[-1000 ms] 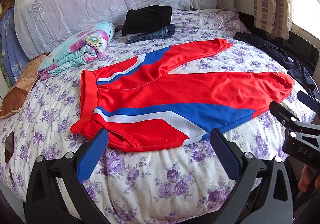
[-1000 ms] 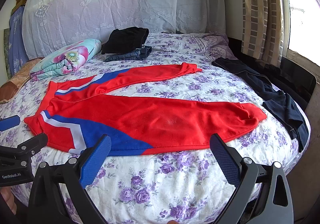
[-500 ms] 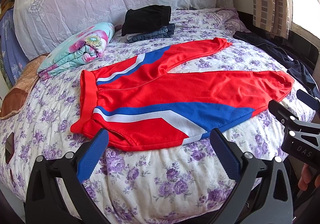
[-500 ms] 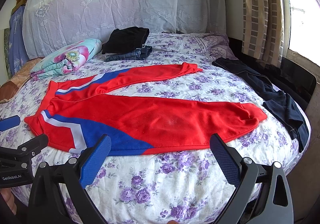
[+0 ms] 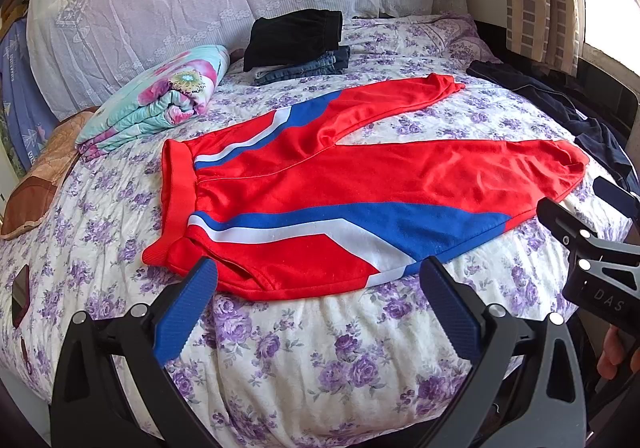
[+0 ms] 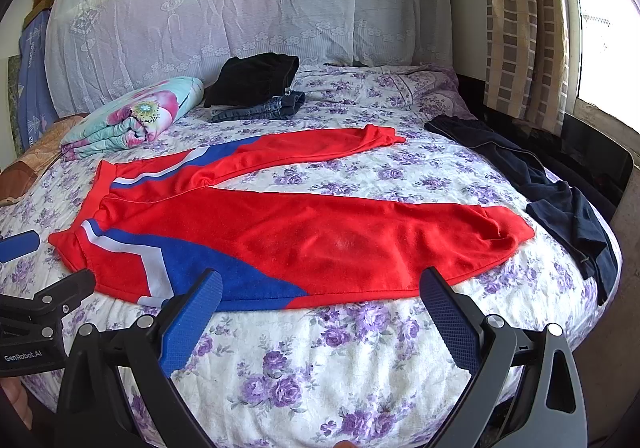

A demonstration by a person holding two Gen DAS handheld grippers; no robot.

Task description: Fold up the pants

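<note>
Red pants (image 5: 352, 183) with blue and white side stripes lie spread flat on the bed, waistband at the left, legs splayed out to the right. They also show in the right wrist view (image 6: 320, 236). My left gripper (image 5: 316, 304) is open and empty, just short of the near hem by the waist end. My right gripper (image 6: 320, 312) is open and empty, just short of the near leg's lower edge. Each gripper shows at the edge of the other's view.
The bed has a purple-flowered sheet (image 5: 304, 360). A rolled floral blanket (image 5: 160, 103) lies at the back left. Folded black and denim clothes (image 5: 296, 43) sit at the back. Dark pants (image 6: 552, 183) lie along the right edge, by a curtain (image 6: 524, 19).
Both grippers have stayed almost still and open, creeping only slightly nearer the pants. The pants have not moved.
</note>
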